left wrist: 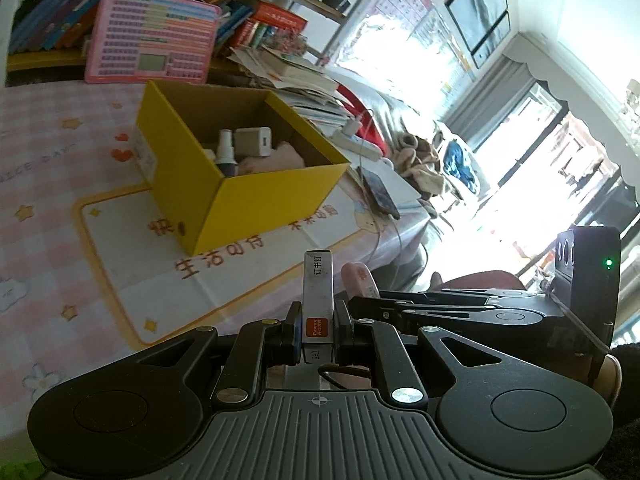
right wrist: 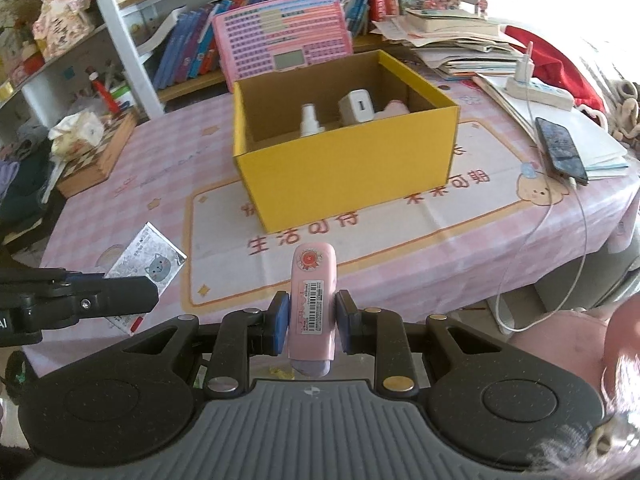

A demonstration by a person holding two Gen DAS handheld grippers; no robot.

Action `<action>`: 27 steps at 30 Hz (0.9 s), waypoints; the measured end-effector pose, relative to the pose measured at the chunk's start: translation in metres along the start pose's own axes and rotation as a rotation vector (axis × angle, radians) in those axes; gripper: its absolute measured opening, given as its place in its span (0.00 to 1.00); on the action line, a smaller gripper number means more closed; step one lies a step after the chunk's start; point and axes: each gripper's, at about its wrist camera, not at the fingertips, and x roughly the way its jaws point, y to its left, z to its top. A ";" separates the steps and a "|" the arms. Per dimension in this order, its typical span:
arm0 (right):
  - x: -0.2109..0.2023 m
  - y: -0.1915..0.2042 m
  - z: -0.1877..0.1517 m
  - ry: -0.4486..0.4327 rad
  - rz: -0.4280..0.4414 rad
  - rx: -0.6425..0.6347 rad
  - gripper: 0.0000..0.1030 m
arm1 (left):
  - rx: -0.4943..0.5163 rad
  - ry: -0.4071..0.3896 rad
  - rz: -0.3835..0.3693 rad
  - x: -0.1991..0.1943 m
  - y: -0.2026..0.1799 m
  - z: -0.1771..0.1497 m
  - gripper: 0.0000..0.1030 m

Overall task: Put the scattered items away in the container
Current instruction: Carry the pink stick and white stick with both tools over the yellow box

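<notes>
A yellow cardboard box (left wrist: 256,196) (right wrist: 352,168) stands open on the pink checked tablecloth, holding a white spray bottle (right wrist: 310,121), a white charger block (right wrist: 357,109) and something pink. My left gripper (left wrist: 318,322) is shut on a slim silver staple box (left wrist: 318,292) that sticks up between its pads, short of the box. My right gripper (right wrist: 312,320) is shut on a pink correction-tape case (right wrist: 313,292), also short of the box. In the left wrist view the right gripper (left wrist: 460,308) and its pink case (left wrist: 360,280) show at the right. A grey cat-print packet (right wrist: 150,266) lies on the cloth at the left.
A pink keyboard toy (right wrist: 282,36) leans behind the box, with books on shelves. Paper stacks, a power strip (right wrist: 538,92) and a phone (right wrist: 560,148) on a cable lie at the right. A wooden checkerboard box (right wrist: 100,152) sits at the left edge. The left gripper's finger (right wrist: 100,300) juts in at lower left.
</notes>
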 end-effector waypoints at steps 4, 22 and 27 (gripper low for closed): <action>0.004 -0.013 0.005 0.004 -0.013 0.010 0.23 | 0.012 0.015 -0.013 0.017 -0.004 0.009 0.12; 0.041 -0.064 0.074 -0.025 0.038 -0.022 0.23 | 0.040 -0.013 0.031 0.073 -0.015 0.071 0.12; 0.049 -0.079 0.098 -0.052 0.057 -0.047 0.23 | 0.036 -0.046 0.056 0.087 -0.019 0.091 0.13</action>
